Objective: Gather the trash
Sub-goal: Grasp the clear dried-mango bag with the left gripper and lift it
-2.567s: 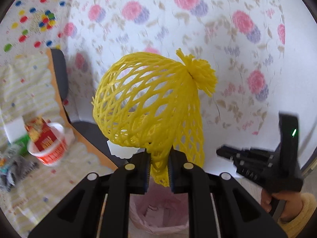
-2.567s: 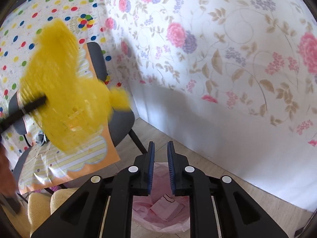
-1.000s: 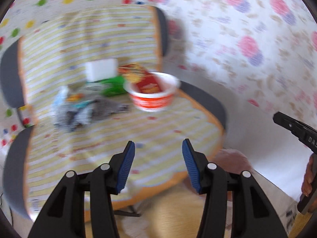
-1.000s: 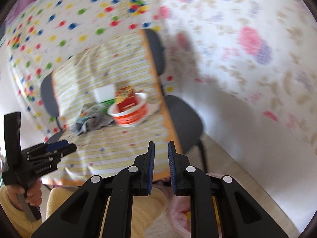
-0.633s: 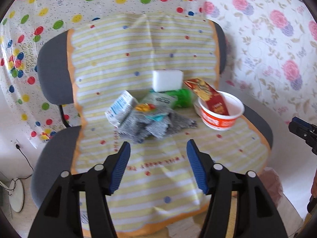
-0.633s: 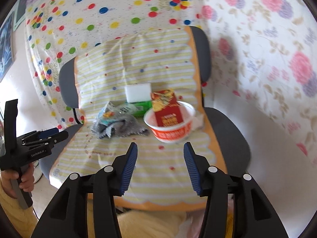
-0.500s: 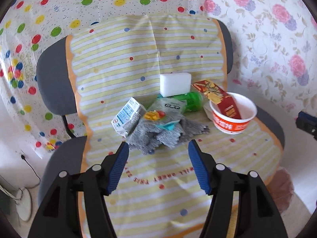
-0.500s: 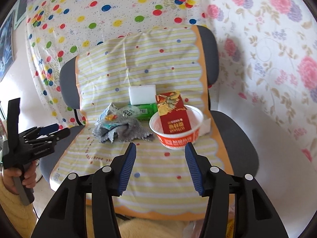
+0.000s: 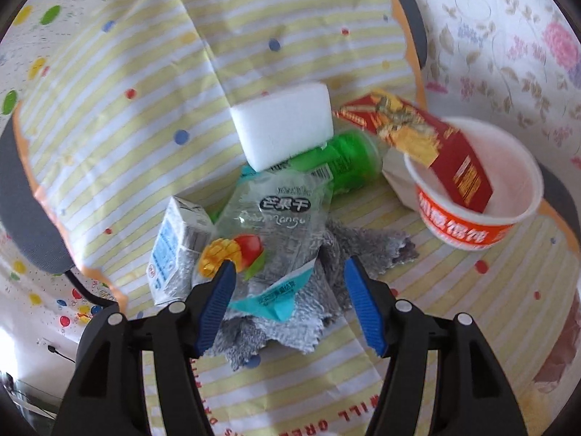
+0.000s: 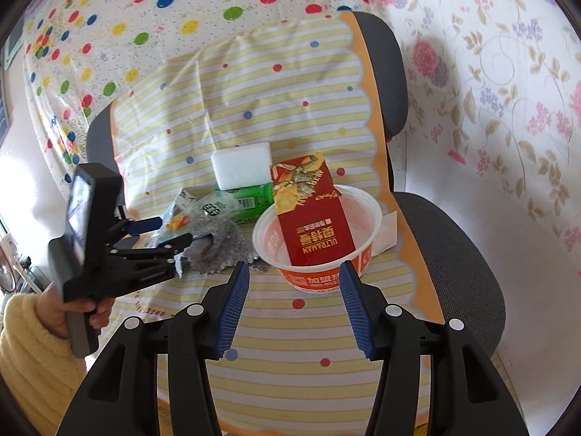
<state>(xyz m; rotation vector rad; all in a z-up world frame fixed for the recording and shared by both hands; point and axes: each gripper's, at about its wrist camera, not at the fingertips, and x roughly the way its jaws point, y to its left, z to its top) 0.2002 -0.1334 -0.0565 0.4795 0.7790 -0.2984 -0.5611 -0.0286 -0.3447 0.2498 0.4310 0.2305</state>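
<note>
Trash lies on a chair seat covered by a striped cloth (image 9: 120, 83). My left gripper (image 9: 288, 272) is open, its jaws either side of a clear dried-mango packet (image 9: 276, 225) lying on a grey rag (image 9: 287, 323). Beside it are a small milk carton (image 9: 174, 250), a green bottle (image 9: 345, 163) and a white sponge (image 9: 283, 123). My right gripper (image 10: 294, 276) is open and empty, just in front of an orange noodle bowl (image 10: 319, 239) holding a red carton (image 10: 312, 210). The left gripper also shows in the right wrist view (image 10: 163, 232).
The chair's grey backrest (image 10: 385, 72) and armrest pad (image 10: 457, 265) stand to the right. Floral and dotted sheets (image 10: 508, 72) cover the walls behind. A white napkin (image 10: 386, 236) lies behind the bowl. A pink bin bag (image 9: 559, 348) shows low at the right.
The yellow net is gone from my left gripper, which has opened. Both grippers swung from the bin to the chair and closed in on the trash. My right gripper has opened.
</note>
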